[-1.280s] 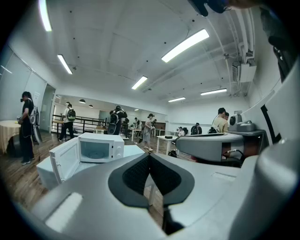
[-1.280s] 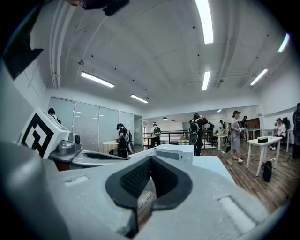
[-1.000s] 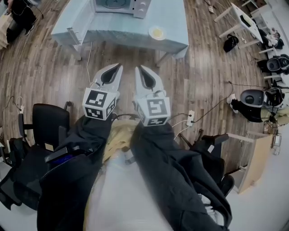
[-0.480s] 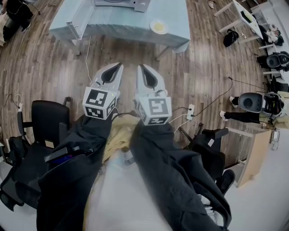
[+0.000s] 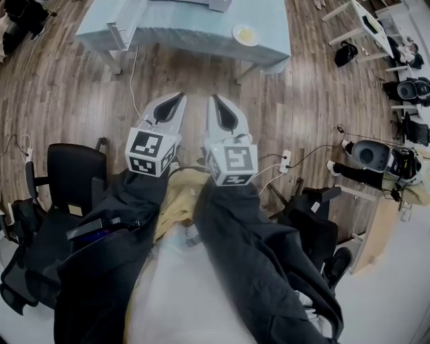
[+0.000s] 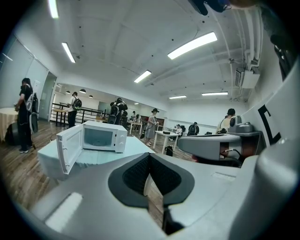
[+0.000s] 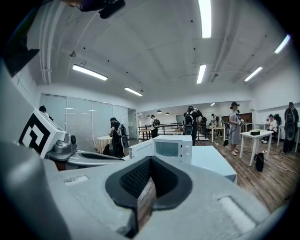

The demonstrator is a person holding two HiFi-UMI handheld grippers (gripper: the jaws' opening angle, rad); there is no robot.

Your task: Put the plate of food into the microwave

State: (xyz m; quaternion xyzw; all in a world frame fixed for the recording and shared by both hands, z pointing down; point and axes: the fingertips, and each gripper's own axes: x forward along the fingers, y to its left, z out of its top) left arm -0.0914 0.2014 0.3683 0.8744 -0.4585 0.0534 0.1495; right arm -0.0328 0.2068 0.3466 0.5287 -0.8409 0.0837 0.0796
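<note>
A white plate of yellow food point(image 5: 246, 34) lies near the right front of the light-blue table point(image 5: 188, 30), far ahead of both grippers. Only a corner of the white microwave point(image 5: 222, 4) shows at the head view's top edge. In the left gripper view the microwave point(image 6: 104, 137) stands on the table with its door point(image 6: 66, 150) swung open to the left; in the right gripper view the microwave point(image 7: 172, 148) also shows. My left gripper point(image 5: 180, 97) and right gripper point(image 5: 213, 99) hang side by side over the wooden floor, both shut and empty.
A black office chair point(image 5: 74, 178) stands to my left and another dark chair point(image 5: 309, 222) to my right. A power strip point(image 5: 285, 160) with cables lies on the floor ahead right. Several people stand beyond the table point(image 6: 152, 125). White desks point(image 5: 359, 27) fill the far right.
In the head view the table and plate have slid toward the top edge and the microwave has almost left the frame. Both grippers stay side by side and shut.
</note>
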